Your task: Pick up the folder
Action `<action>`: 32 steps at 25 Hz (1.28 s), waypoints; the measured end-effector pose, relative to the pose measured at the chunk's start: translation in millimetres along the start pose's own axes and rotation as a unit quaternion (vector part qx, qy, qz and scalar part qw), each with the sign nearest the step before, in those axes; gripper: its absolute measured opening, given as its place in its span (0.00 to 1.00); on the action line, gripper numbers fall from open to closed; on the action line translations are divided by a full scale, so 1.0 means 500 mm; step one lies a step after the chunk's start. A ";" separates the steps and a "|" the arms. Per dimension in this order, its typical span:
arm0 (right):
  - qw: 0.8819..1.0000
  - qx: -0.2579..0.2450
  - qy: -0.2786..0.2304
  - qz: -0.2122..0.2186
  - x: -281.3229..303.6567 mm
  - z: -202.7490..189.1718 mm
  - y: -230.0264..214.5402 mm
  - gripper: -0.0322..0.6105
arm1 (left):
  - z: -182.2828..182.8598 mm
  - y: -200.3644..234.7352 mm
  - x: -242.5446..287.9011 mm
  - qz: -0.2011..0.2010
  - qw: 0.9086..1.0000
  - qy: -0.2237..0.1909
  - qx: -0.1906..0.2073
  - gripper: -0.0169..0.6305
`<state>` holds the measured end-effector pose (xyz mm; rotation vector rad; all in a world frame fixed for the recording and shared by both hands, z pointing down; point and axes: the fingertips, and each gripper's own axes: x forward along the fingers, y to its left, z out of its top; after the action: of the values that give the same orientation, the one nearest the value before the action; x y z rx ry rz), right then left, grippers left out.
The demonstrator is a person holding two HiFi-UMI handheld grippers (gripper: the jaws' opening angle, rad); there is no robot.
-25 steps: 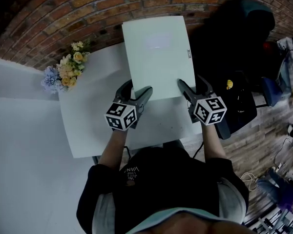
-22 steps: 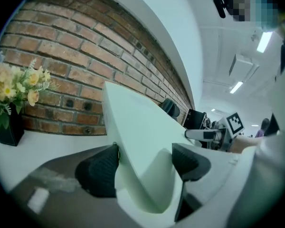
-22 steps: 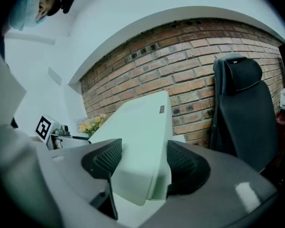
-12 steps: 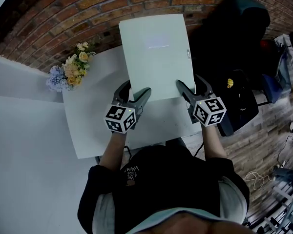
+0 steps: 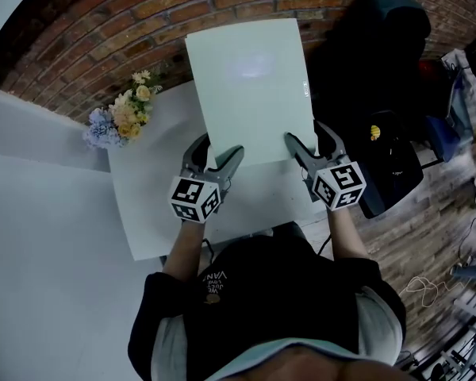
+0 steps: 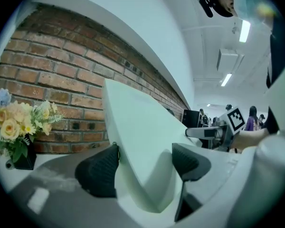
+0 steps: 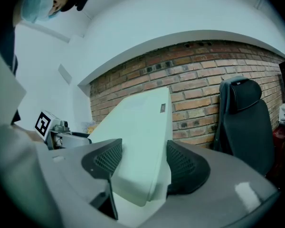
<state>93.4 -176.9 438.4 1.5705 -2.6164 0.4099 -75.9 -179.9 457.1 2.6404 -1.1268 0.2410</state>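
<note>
The folder (image 5: pixel 250 86) is a pale green, thick board held off the white table (image 5: pixel 151 213), its far end raised toward the brick wall. My left gripper (image 5: pixel 216 153) is shut on its near left corner, and my right gripper (image 5: pixel 308 137) is shut on its near right corner. In the left gripper view the folder (image 6: pixel 137 141) fills the gap between the dark ribbed pads of my left gripper (image 6: pixel 142 163). In the right gripper view the folder (image 7: pixel 137 137) sits between the pads of my right gripper (image 7: pixel 142 160), with a small label near its far edge.
A vase of yellow and blue flowers (image 5: pixel 119 117) stands at the table's far left corner by the brick wall (image 5: pixel 103 22). A black office chair (image 5: pixel 373 46) is to the right of the table, with bags and cables on the floor further right.
Both grippers have risen with the folder, which sits higher in the picture and reaches further over the brick wall. The grip on both corners is unchanged.
</note>
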 end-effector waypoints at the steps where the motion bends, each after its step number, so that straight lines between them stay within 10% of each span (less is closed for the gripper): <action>1: 1.000 -0.003 -0.004 0.000 -0.003 0.002 0.006 0.50 | 0.002 0.000 -0.006 0.000 1.000 -0.003 0.002 0.58; 32: 0.996 -0.073 -0.061 0.002 -0.074 0.005 0.170 0.49 | 0.014 -0.014 -0.175 0.016 0.995 -0.051 0.089 0.58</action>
<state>37.1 -108.1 412.7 1.5899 -2.6686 0.1243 -130.5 -117.8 427.3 2.8214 -1.2351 0.2247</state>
